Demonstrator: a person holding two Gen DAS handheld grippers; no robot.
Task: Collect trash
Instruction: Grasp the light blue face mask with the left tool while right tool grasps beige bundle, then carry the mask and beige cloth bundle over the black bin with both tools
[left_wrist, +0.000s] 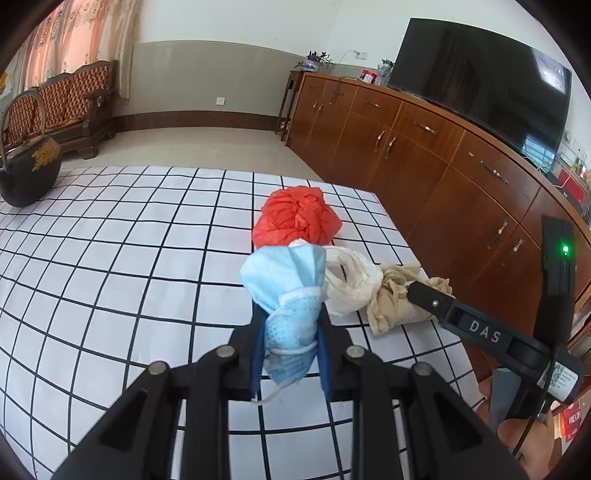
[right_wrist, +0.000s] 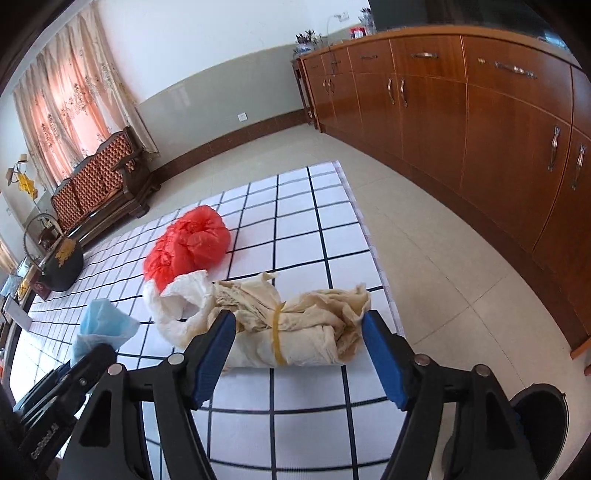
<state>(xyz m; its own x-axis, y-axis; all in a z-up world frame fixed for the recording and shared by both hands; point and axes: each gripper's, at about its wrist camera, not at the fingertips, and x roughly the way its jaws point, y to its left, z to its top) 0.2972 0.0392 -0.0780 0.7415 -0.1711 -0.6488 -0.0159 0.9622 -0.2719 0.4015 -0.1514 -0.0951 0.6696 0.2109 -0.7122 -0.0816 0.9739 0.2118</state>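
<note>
Nearest the lens, the left gripper is clenched on a crumpled blue face mask, one ear loop dangling free below the pads. The right gripper stands released, its jaws spread to either side of the beige paper bundle without pressing on it.

That bundle lies on the checked tablecloth close to the cloth's edge facing the wooden cabinets. Its long axis runs across the gripper's opening, one frayed end toward that edge, the other toward the white plastic bag it touches. A yellow band circles its middle.

The likely trouble: with the jaws spanning the length instead of the girth, closing could merely squash the loose ends, so the bundle might slip out or get nudged off the cloth's edge. The left pad could also snag the white bag. The red bag sits farther in and seems safe.
</note>
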